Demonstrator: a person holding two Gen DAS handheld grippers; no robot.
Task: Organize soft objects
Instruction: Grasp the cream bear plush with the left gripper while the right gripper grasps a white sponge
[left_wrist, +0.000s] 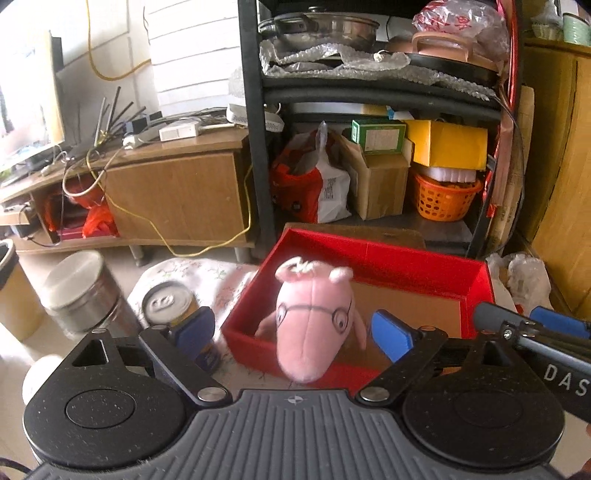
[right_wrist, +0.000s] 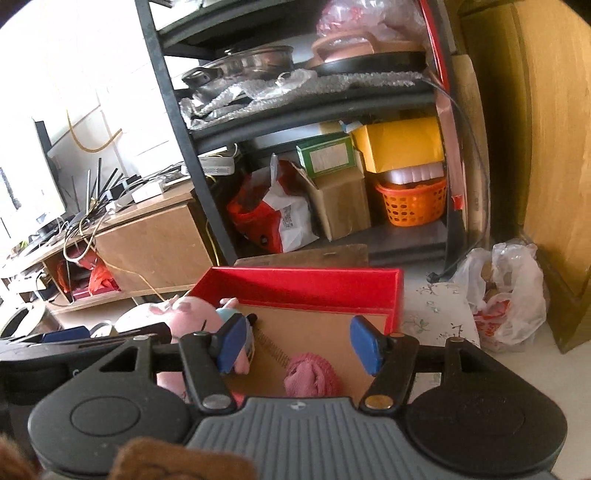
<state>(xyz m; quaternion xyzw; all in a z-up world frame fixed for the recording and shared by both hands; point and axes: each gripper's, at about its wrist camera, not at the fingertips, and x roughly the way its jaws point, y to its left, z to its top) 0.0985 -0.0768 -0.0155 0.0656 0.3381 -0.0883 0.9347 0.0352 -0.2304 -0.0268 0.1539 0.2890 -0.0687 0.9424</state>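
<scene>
Jaws stand wide on both grippers, and neither holds anything. Between the blue pads of the left gripper (left_wrist: 293, 338), one pink pig plush (left_wrist: 314, 325) with drawn spectacles hangs blurred over the near left corner of one red box (left_wrist: 369, 254); whether it touches the box floor cannot be told. The box has red walls and a brown cardboard bottom and rests on a flowered cloth (left_wrist: 207, 277).

From the right wrist, the right gripper (right_wrist: 295, 343) hovers over the same box, and this view shows two soft things: the pig plush (right_wrist: 192, 314), just beyond the left pad, and a pink knitted bundle (right_wrist: 310, 376) lying on the box floor between the pads. The bundle is hidden from the left wrist.

Only the left wrist shows one drink can (left_wrist: 168, 302) just beside the left pad, and one steel lidded bin (left_wrist: 81, 291) further left. Only the right wrist shows one white plastic bag (right_wrist: 506, 291) on the floor, well right of the jaws.
</scene>
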